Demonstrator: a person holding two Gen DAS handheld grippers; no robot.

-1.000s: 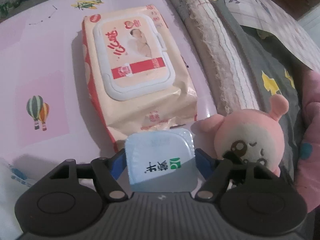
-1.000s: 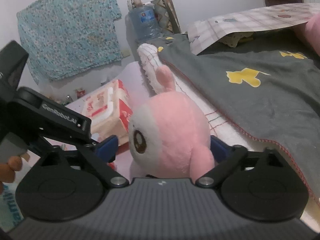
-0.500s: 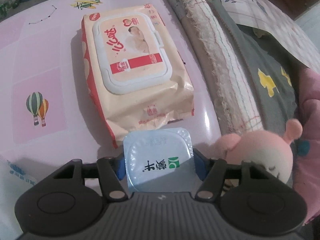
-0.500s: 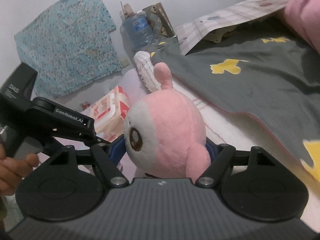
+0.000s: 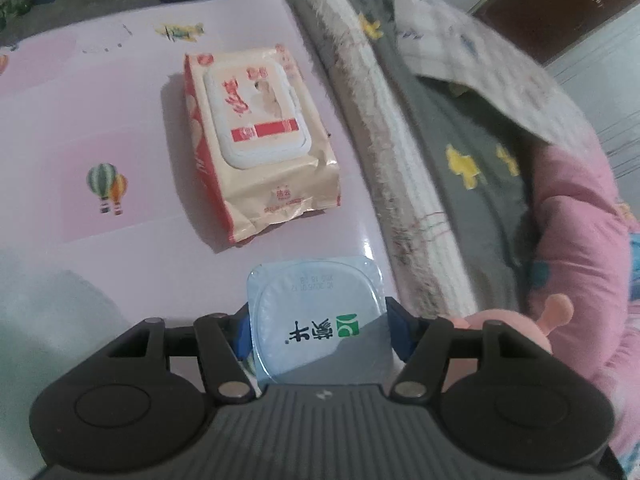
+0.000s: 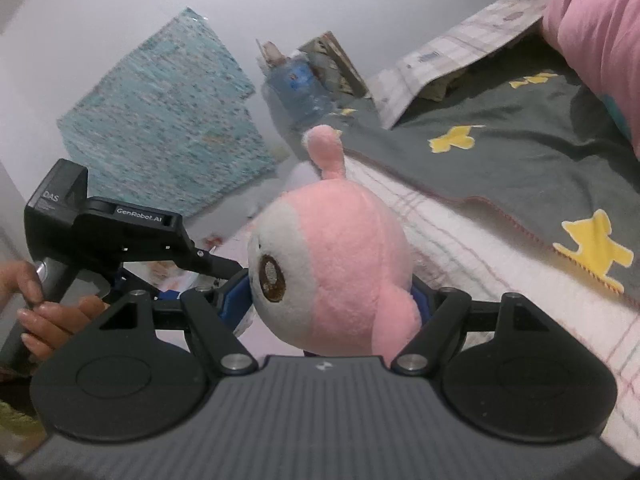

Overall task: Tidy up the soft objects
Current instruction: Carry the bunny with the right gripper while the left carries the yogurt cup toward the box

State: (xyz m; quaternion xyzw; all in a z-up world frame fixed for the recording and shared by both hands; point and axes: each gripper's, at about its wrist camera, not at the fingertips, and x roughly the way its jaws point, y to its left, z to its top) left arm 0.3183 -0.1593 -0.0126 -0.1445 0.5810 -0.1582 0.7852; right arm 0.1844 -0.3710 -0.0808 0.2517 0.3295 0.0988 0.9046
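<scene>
My left gripper (image 5: 316,332) is shut on a pale blue yogurt cup (image 5: 316,312) with a foil lid, held above the pink table (image 5: 100,128). A peach wet-wipes pack (image 5: 256,144) lies flat on the table ahead of it. My right gripper (image 6: 332,296) is shut on a pink and white plush toy (image 6: 336,264), held beside the bed edge. The plush's ear and head also show in the left wrist view (image 5: 556,316), low at the right. The left gripper's body shows in the right wrist view (image 6: 108,228), to the left of the plush.
A bed with a grey star-print blanket (image 6: 520,168) and a fringed white cover (image 5: 404,184) runs along the table's right side. A pink quilt (image 5: 580,232) lies on it. A teal cloth (image 6: 160,136) hangs on the wall; a water bottle (image 6: 300,88) stands behind.
My left gripper has pulled back and up from the wipes pack with the cup. My right gripper has lifted and tilted with the plush, which now sits lower right in the left wrist view.
</scene>
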